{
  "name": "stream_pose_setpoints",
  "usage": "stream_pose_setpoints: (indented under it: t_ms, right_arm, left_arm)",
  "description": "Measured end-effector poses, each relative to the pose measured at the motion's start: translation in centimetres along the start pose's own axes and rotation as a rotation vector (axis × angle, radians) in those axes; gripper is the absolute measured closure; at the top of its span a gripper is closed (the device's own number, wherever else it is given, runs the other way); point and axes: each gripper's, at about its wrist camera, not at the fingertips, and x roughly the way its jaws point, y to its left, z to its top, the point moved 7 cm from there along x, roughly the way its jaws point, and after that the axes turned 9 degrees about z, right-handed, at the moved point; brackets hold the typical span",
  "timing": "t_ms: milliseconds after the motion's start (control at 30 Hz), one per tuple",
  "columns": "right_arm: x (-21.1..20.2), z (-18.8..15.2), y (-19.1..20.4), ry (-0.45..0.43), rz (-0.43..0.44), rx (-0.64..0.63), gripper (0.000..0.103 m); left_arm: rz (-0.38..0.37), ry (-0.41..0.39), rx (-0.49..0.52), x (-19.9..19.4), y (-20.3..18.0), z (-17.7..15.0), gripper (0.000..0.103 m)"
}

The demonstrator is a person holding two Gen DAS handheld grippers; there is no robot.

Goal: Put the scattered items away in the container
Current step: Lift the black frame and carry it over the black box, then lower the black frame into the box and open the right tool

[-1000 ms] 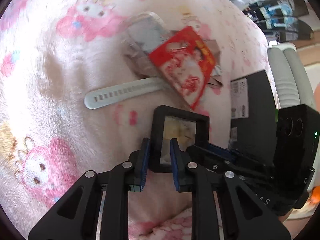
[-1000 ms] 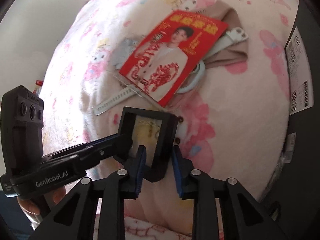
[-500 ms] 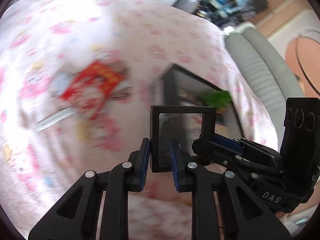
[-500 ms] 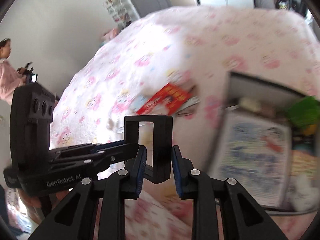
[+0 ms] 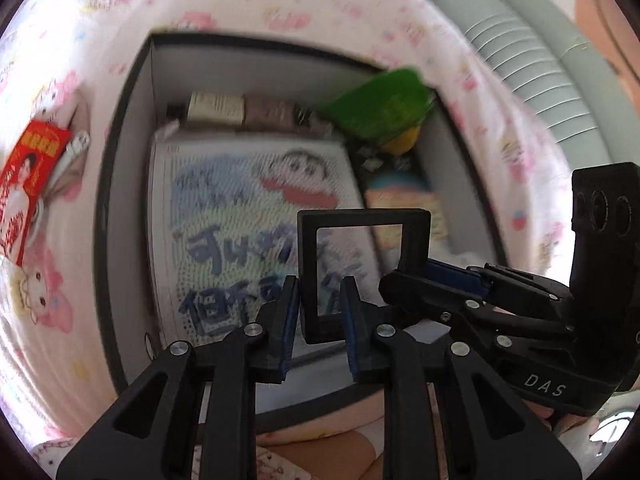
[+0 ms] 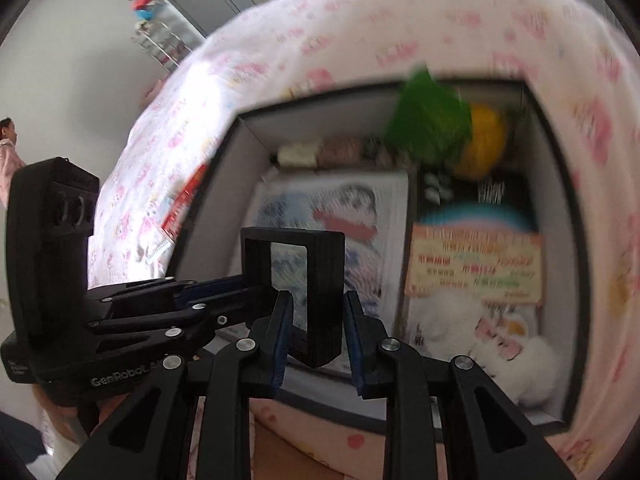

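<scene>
Both grippers hold one small black frame case with a clear window (image 5: 362,258), seen also in the right wrist view (image 6: 298,292). My left gripper (image 5: 320,312) is shut on its lower edge. My right gripper (image 6: 316,322) is shut on its side. The case hangs above the open black box (image 5: 132,92), whose rim also shows in the right wrist view (image 6: 560,152). The box holds a cartoon picture pad (image 5: 248,208), a green packet (image 5: 380,104), a yellow ball (image 6: 482,146) and a white plush (image 6: 448,320).
A red envelope (image 5: 30,176) and a white strap (image 5: 74,148) lie on the pink cartoon blanket (image 5: 48,320) left of the box. A grey ribbed cushion (image 5: 532,64) stands at the back right. A person (image 6: 6,148) stands far left in the room.
Both grippers have carried the frame case from beside the red envelope on the blanket to above the open box, which now fills both views.
</scene>
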Motion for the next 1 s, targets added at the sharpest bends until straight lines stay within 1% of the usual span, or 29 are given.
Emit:
stream_pose_setpoints:
  t_ms: [33, 100, 167, 267, 300, 400, 467, 533, 600, 667, 700, 733, 800, 900, 967, 1000]
  right_arm:
    - [0.2, -0.3, -0.3, 0.021, 0.014, 0.018, 0.081]
    - [1.3, -0.8, -0.4, 0.067, 0.034, 0.033, 0.081]
    - [2.0, -0.9, -0.2, 0.082, 0.027, 0.017, 0.08]
    - [2.0, -0.8, -0.4, 0.079, 0.002, -0.002, 0.08]
    - [1.5, -0.6, -0.5, 0.064, -0.007, -0.006, 0.08]
    - [-0.8, 0.3, -1.0, -0.032, -0.033, 0.009, 0.08]
    - [-1.5, 0.5, -1.2, -0.065, -0.061, 0.004, 0.08]
    - [-1.1, 0.5, -1.5, -0.063, -0.088, 0.007, 0.08]
    - [-0.5, 0.2, -1.8, -0.044, -0.111, 0.009, 0.08]
    - [-0.1, 0.2, -1.9, -0.036, -0.128, 0.006, 0.08]
    - [0.0, 0.2, -1.8, -0.04, -0.141, -0.006, 0.08]
    - [-0.3, 0.2, -1.7, -0.047, -0.15, -0.013, 0.08]
    - [-0.9, 0.2, -1.7, -0.066, -0.177, -0.028, 0.08]
    - [-0.9, 0.1, -1.9, -0.081, -0.215, -0.039, 0.08]
    - [-1.3, -0.1, -1.7, -0.089, -0.269, -0.059, 0.08]
    - [-1.7, -0.1, -1.1, -0.107, -0.301, -0.089, 0.08]
  left_arm:
    - [0.023, 0.017, 0.002, 0.5, 0.2, -0.1, 0.081]
    - [0.041, 0.032, 0.002, 0.9, 0.5, -0.5, 0.077]
    - [0.038, 0.04, -0.003, 1.1, 0.6, -0.6, 0.076]
    - [0.006, 0.048, -0.009, 1.1, 0.6, -0.9, 0.076]
    - [0.0, 0.034, -0.022, 0.9, 0.8, -0.8, 0.076]
    - [0.02, -0.009, -0.051, 0.5, 1.5, -0.4, 0.076]
    - [0.011, 0.005, -0.061, 1.1, 1.4, -0.2, 0.076]
    - [0.0, 0.037, -0.065, 1.8, 1.2, -0.3, 0.076]
    - [-0.017, 0.05, -0.052, 2.2, 0.4, -0.6, 0.076]
    - [-0.075, 0.064, -0.039, 2.3, -0.8, -1.0, 0.076]
    - [-0.083, 0.06, -0.038, 2.2, -1.1, -1.0, 0.077]
    - [-0.07, 0.047, -0.04, 2.1, -1.0, -0.9, 0.077]
    - [-0.042, -0.012, -0.054, 1.0, -0.5, -0.6, 0.077]
    - [-0.062, -0.061, -0.06, -0.7, -0.4, -0.9, 0.077]
    - [-0.054, -0.092, -0.041, -1.8, -0.6, -1.4, 0.077]
    - [-0.047, -0.106, -0.031, -2.4, -0.8, -1.7, 0.076]
